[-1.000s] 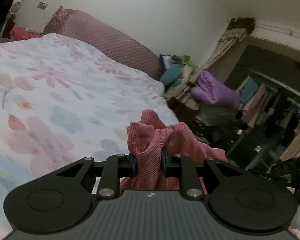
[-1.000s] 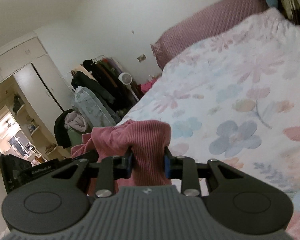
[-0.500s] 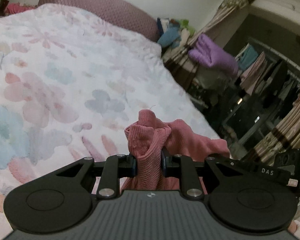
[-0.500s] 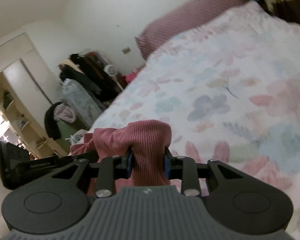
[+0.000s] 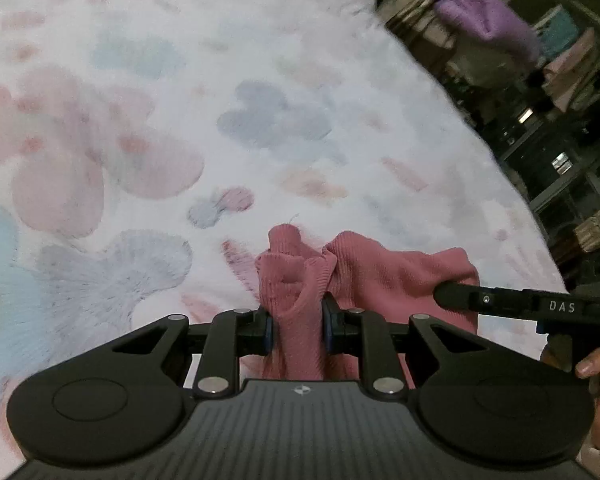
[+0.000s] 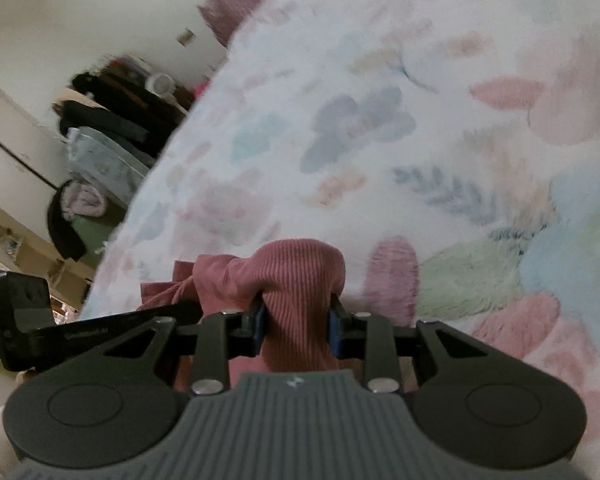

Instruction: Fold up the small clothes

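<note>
Fingers [image 5: 267,330] of both grippers hide the pink garment's [image 5: 380,276] pinched edges

The garment [image 5: 380,276] hangs between the left gripper [image 5: 296,330] and right gripper [image 6: 296,330], over the bed [image 5: 260,80]; a pillow [image 6: 236,4] lies at its far end.

I see a dusty pink, finely ribbed garment [image 5: 396,276] over a white bedspread [image 5: 260,60] printed with pale pink, grey-blue and light blue flowers. My grippers are black with blue pads [image 5: 268,330]. Toward the bedspread's far edge lies a mauve dotted pillow [image 6: 236,4]; a purple cloth [image 5: 488,16] hangs beyond.
</note>
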`<state>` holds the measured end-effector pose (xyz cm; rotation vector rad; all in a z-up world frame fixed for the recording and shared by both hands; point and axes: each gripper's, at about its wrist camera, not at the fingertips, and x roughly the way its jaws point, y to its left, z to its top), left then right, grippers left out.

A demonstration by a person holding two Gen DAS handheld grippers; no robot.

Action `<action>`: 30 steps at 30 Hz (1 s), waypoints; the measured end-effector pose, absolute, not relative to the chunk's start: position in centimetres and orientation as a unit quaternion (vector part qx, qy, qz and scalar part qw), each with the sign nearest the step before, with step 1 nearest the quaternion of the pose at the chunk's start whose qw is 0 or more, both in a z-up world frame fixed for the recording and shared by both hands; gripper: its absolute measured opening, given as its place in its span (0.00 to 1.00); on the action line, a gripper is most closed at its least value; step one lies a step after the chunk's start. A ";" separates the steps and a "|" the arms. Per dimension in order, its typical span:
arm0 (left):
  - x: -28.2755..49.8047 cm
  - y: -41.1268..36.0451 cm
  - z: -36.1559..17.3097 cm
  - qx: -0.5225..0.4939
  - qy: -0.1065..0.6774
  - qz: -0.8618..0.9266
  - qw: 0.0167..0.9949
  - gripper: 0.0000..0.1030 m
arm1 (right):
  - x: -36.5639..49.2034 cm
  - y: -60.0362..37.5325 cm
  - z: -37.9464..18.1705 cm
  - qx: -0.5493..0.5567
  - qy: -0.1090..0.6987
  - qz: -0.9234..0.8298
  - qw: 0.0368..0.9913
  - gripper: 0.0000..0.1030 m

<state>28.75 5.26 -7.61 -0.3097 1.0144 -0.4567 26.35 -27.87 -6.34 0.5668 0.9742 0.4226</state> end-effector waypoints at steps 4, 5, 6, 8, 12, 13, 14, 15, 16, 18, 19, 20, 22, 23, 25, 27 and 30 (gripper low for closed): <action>30.6 5.7 -10.8 -0.158 0.503 -0.204 0.825 0.25 | 29.0 -28.1 -9.9 0.275 0.489 0.180 0.808 0.28; 30.8 5.9 -11.3 -0.162 0.506 -0.201 0.823 0.27 | 29.3 -28.2 -10.5 0.282 0.493 0.178 0.804 0.29; 31.0 6.3 -11.9 -0.168 0.508 -0.197 0.822 0.29 | 29.7 -28.4 -11.1 0.286 0.496 0.175 0.801 0.29; 31.5 6.6 -12.6 -0.177 0.511 -0.193 0.819 0.33 | 30.1 -28.6 -12.0 0.286 0.502 0.166 0.799 0.32; 32.0 6.6 -13.1 -0.169 0.510 -0.195 0.821 0.34 | 30.8 -29.2 -13.9 0.327 0.518 0.139 0.778 0.35; 32.0 6.7 -12.8 -0.173 0.510 -0.193 0.820 0.34 | 30.9 -29.3 -14.1 0.341 0.520 0.131 0.772 0.36; 31.9 6.8 -12.4 -0.176 0.507 -0.191 0.822 0.36 | 30.9 -29.5 -14.1 0.353 0.522 0.124 0.767 0.37; 31.5 7.0 -11.9 -0.171 0.504 -0.187 0.826 0.41 | 30.8 -29.6 -13.7 0.360 0.521 0.120 0.765 0.39; 30.9 7.1 -11.0 -0.158 0.496 -0.181 0.835 0.46 | 30.5 -29.6 -13.1 0.356 0.519 0.118 0.768 0.45; 29.6 7.3 -9.4 -0.126 0.476 -0.173 0.853 0.51 | 29.7 -29.8 -11.5 0.331 0.511 0.112 0.785 0.54; 28.8 7.6 -8.4 -0.109 0.465 -0.167 0.862 0.51 | 29.0 -29.8 -10.4 0.309 0.505 0.105 0.799 0.57; 28.3 7.8 -7.7 -0.100 0.461 -0.159 0.867 0.51 | 28.3 -29.9 -9.5 0.290 0.499 0.100 0.810 0.59; 26.7 8.0 -6.1 -0.096 0.453 -0.146 0.874 0.51 | 26.8 -30.2 -7.9 0.267 0.489 0.092 0.825 0.59; 26.1 7.8 -5.6 -0.091 0.454 -0.147 0.874 0.49 | 25.9 -30.1 -7.2 0.257 0.483 0.094 0.832 0.57; 24.2 6.5 -4.3 -0.063 0.448 -0.155 0.878 0.42 | 24.1 -29.3 -5.7 0.217 0.470 0.105 0.849 0.44; 22.7 4.8 -3.7 -0.044 0.443 -0.168 0.879 0.29 | 22.2 -27.5 -4.4 0.149 0.461 0.116 0.867 0.35; 20.6 2.5 -3.7 -0.023 0.439 -0.191 0.877 0.09 | 19.9 -24.6 -3.4 0.067 0.453 0.143 0.878 0.17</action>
